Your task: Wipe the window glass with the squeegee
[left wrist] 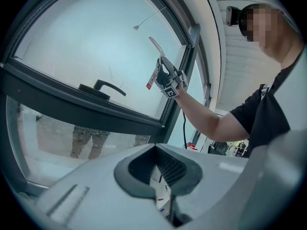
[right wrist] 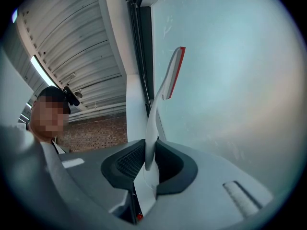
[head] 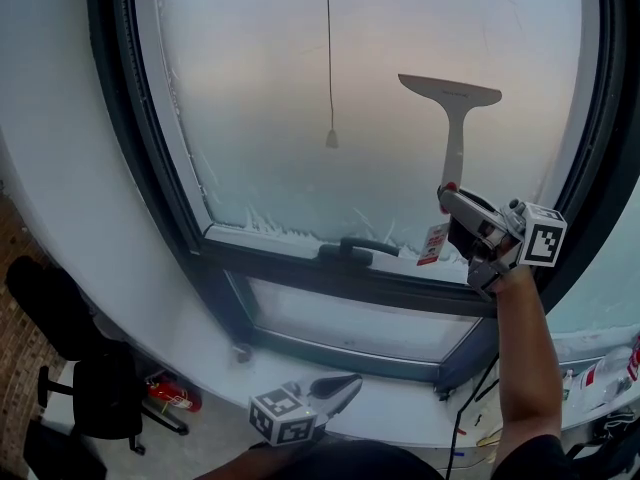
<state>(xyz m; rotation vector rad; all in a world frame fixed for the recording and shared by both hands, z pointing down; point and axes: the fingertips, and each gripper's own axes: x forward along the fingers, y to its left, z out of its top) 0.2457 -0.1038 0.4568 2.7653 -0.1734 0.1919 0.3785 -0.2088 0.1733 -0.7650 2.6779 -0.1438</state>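
Note:
The white squeegee (head: 455, 128) stands upright against the frosted window glass (head: 300, 118), with its blade at the top right of the pane. My right gripper (head: 452, 198) is shut on the lower end of its handle, and a red-and-white tag (head: 435, 243) hangs there. In the right gripper view the thin handle (right wrist: 152, 123) runs up between the dark pads (right wrist: 125, 161) to the red-edged blade (right wrist: 172, 75), which lies on the glass. My left gripper (head: 348, 384) hangs low by the sill, jaws together and holding nothing. From the left gripper view the squeegee (left wrist: 156, 46) shows far off.
A dark window handle (head: 350, 246) lies on the lower frame bar, left of my right gripper. A pull cord (head: 331, 138) hangs in front of the glass. A black chair (head: 90, 388) and a red object (head: 172, 393) are on the floor at left. Cables (head: 470, 408) trail over the white sill (head: 400, 413).

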